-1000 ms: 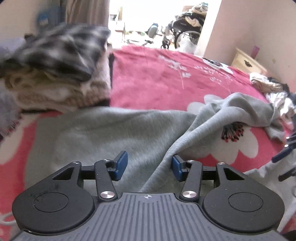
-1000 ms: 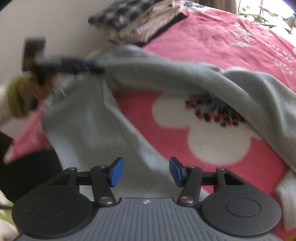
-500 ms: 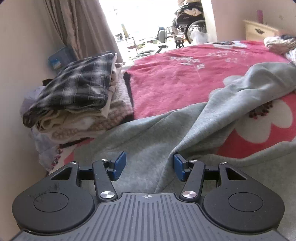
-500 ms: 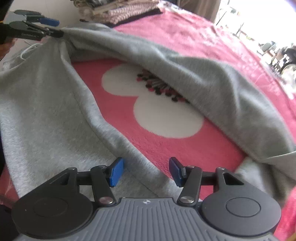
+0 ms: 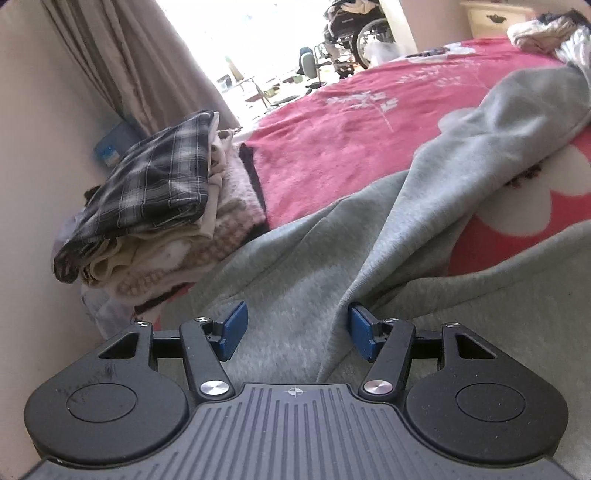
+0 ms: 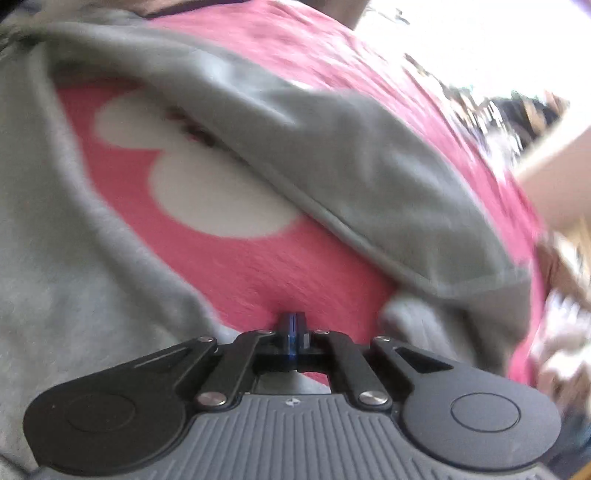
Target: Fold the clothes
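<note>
- Two grippers work over one grey sweatshirt, which lies rumpled across the lower and middle frame of both views on a pink flowered blanket
- Left gripper, bottom centre of its view: jaws stand wide apart, with a raised fold of the grey cloth between the blue pads; nothing is clamped
- Right gripper, bottom centre of its blurred view: jaws are pressed together; whether a thin bit of cloth is pinched between them I cannot tell, since only pink blanket shows just past the tips
- One long grey part, a sleeve by the look of it, runs diagonally from upper left to right edge, hem showing, apart from the body
- Stack of folded clothes sits at the left of the left view, a plaid piece on top, so some pieces lie folded
- Judgement: this sweatshirt lies unfolded, creased and spread out; more loose garments sit in the upper right corner
</note>
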### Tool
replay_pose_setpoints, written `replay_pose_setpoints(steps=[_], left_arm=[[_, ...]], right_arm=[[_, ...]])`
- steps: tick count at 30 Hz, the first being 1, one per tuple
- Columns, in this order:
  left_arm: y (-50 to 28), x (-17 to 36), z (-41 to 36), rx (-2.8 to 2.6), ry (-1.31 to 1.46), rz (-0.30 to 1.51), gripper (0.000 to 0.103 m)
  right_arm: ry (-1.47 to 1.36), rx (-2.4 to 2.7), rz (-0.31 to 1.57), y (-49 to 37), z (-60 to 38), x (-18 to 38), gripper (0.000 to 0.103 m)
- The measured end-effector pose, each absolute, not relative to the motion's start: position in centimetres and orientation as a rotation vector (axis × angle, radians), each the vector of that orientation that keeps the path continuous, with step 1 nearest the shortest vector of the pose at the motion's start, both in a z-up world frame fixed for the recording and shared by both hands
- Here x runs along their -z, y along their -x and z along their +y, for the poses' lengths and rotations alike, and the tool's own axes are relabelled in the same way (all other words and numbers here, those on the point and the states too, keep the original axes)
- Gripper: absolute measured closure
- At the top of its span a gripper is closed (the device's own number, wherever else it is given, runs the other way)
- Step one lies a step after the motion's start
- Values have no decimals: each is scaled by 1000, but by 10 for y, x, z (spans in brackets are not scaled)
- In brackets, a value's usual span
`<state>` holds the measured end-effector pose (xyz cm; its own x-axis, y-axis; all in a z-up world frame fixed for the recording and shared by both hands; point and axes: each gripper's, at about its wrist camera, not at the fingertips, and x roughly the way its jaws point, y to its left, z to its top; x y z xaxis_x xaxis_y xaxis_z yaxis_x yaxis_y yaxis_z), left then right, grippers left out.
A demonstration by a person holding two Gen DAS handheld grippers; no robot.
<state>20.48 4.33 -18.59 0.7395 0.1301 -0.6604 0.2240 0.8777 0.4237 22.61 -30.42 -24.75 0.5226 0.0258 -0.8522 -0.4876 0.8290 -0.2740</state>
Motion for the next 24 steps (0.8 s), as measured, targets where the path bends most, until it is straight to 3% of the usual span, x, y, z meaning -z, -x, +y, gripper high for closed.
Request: replay_pose_setpoints(steps=[7, 12, 18, 24], left_arm=[[-220, 157, 94, 94, -8, 850, 40], [-221, 153, 125, 27, 257, 835, 40], [-207, 141, 79, 173, 180, 768, 40], [-194, 172, -3, 369, -7, 814, 40]], right_arm=[[242, -493, 895, -206, -309, 195, 99], [213, -662, 964, -196, -264, 214, 95], [100, -405, 932, -198, -267, 213, 91], [52, -164, 950, -185, -358, 167, 63]])
